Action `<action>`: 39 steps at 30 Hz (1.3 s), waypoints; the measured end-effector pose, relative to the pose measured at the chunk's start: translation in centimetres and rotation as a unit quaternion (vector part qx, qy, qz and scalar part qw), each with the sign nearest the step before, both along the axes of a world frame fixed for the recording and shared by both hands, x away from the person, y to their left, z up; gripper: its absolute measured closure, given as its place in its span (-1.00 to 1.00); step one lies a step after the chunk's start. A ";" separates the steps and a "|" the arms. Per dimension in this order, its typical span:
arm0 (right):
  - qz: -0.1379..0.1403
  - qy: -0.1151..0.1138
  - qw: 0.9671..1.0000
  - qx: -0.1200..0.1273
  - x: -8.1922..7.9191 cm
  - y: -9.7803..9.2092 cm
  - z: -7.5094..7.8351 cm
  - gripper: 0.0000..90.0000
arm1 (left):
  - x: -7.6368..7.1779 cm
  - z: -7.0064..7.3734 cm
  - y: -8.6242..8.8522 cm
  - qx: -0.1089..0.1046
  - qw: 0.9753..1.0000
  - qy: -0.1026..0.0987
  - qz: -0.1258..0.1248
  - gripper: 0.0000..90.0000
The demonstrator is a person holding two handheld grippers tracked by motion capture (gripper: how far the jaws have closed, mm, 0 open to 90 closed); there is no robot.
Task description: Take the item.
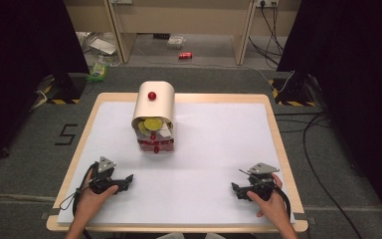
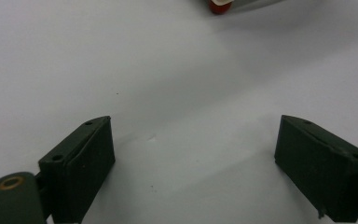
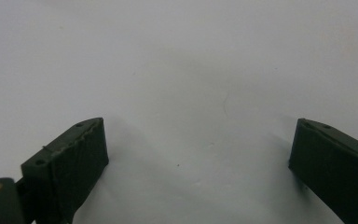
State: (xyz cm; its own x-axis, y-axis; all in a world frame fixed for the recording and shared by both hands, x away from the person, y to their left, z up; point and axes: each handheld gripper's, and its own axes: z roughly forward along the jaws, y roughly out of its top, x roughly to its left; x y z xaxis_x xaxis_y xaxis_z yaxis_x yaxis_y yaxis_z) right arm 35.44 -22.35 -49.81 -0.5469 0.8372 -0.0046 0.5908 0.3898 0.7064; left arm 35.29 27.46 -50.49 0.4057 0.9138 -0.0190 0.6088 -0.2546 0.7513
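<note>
White matte tabletop [image 1: 214, 144] bears a rounded cream box [image 1: 153, 117] (red knob [image 1: 151, 95])

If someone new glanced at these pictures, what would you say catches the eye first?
Probably the cream bread-bin-like box with a red knob, standing at the far middle of the white table, its front showing yellow and red items inside. Next, the two black claws resting near the front edge, the left claw and right claw, both open and empty.

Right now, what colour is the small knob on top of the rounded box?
Red. The knob shows best in the high view.
</note>
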 end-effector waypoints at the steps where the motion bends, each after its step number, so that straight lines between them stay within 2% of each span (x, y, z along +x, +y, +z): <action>1: 0.000 0.000 1.000 0.000 0.0 0.0 0.0 -0.90 | 0.0 0.0 0.0 0.000 1.000 0.000 0.000 -0.75; 15: 0.000 0.000 1.000 0.000 0.0 0.0 0.0 -0.90 | 0.0 0.1 0.1 -0.005 1.000 -0.002 -0.002 -0.69; 19: 0.000 0.000 1.000 0.000 0.0 0.0 0.0 -0.90 | -0.1 0.1 0.0 -0.002 1.000 -0.003 -0.011 -0.66; 21: 0.000 0.000 1.000 0.000 0.0 0.0 0.0 -0.90 | -0.2 0.2 0.0 -0.009 1.000 -0.001 -0.012 -0.66; 26: 0.000 0.000 1.000 0.000 0.0 0.0 0.0 -0.90 | -0.6 1.5 -0.6 -0.018 0.999 -0.022 -0.021 -0.66; 34: 0.000 0.000 1.000 0.000 0.0 0.0 0.0 -0.90 | -1.0 3.2 -1.2 -0.046 0.997 -0.039 -0.041 -0.66; 39: 0.000 0.000 1.000 0.000 0.0 0.0 0.0 -0.90 | -1.0 4.1 -1.5 -0.055 0.996 -0.047 -0.048 -0.66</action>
State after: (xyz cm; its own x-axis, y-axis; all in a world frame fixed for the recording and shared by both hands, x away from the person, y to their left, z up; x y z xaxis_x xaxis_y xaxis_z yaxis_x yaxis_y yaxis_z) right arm 35.44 -22.35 -49.81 -0.5474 0.8369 -0.0046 0.5904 0.3900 0.7066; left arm 34.24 25.95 -46.37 0.4964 0.8649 -0.0740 0.5110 -0.2223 0.8303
